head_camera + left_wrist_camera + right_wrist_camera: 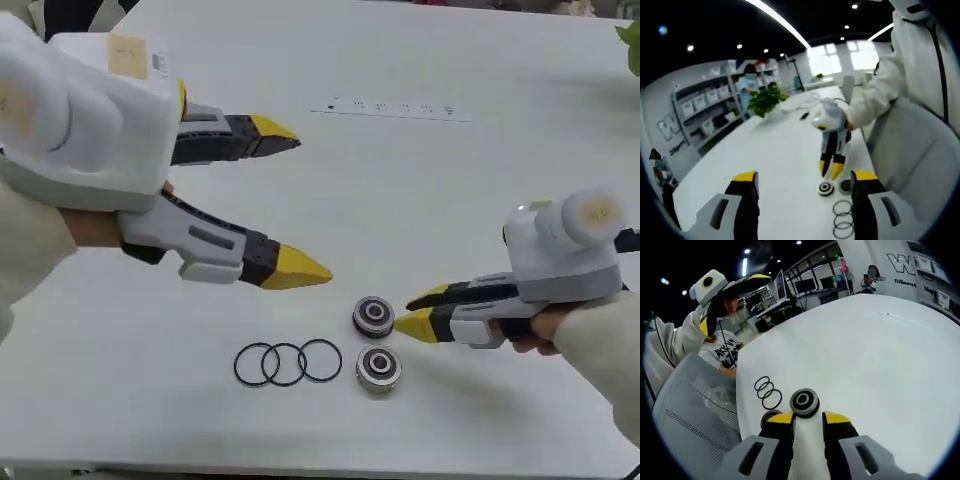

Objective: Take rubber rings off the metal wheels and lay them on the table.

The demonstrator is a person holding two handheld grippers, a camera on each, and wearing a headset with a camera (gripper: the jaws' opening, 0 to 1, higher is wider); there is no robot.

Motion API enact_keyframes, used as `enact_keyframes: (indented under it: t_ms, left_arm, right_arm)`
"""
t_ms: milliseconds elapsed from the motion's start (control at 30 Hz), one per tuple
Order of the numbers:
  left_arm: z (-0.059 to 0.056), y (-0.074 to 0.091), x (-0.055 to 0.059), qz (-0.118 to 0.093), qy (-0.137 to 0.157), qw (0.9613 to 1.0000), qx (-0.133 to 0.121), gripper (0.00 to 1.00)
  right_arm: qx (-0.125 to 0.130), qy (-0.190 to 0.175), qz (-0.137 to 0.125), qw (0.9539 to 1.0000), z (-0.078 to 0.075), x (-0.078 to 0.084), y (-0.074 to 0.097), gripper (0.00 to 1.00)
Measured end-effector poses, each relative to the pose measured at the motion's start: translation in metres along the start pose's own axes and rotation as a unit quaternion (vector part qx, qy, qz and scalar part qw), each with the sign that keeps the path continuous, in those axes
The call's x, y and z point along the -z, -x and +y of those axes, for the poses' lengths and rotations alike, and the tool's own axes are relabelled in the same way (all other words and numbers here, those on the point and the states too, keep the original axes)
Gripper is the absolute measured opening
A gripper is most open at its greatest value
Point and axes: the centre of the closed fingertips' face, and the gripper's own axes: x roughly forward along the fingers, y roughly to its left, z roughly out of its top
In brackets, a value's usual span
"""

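Two small metal wheels with dark rims lie flat on the white table [450, 200]: the far wheel [373, 315] and the near wheel [379, 368]. Left of them, three thin black rubber rings [286, 363] lie in an overlapping row. My right gripper [415, 310] hovers just right of the far wheel, narrowly open with nothing between its yellow tips. In its own view the far wheel [804, 402] sits just beyond the tips [809, 418]; the near wheel [771, 416] peeks out beside one jaw. My left gripper [298, 203] is raised above the table, wide open and empty, and looks down on the wheels [825, 188] and rings [842, 220].
A white power strip [390, 108] lies flat at the far middle of the table. A green plant [765, 100] stands at the far end. A grey mesh chair [685, 405] sits by the table's near edge. People and shelves are in the background.
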Motion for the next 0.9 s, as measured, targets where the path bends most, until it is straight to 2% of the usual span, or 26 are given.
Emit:
enact_keyframes:
  t_ms: [133,267,433,667,900]
  left_arm:
    - [-0.002,-0.012,-0.003,-0.010,0.001,0.9999,0.008,0.73]
    - [-0.003,-0.026,-0.001,-0.010,-0.002,0.9999,0.012,0.71]
    - [-0.008,-0.042,0.004,-0.015,-0.006,0.9996,0.023,0.65]
    - [-0.014,-0.062,0.019,-0.010,-0.010,0.9993,0.034,0.56]
    - [-0.023,-0.075,0.041,0.012,-0.011,0.9987,0.048,0.52]
  right_arm:
    - [-0.003,0.016,0.007,0.9998,0.001,0.004,-0.004,0.21]
    - [-0.003,0.034,0.009,0.9994,0.004,0.003,-0.005,0.20]
    - [0.000,0.049,0.014,0.9987,-0.001,0.005,-0.007,0.21]
    - [0.002,0.057,0.011,0.9983,-0.002,0.004,-0.009,0.21]
    - [0.001,0.058,0.006,0.9983,-0.002,0.003,-0.010,0.21]
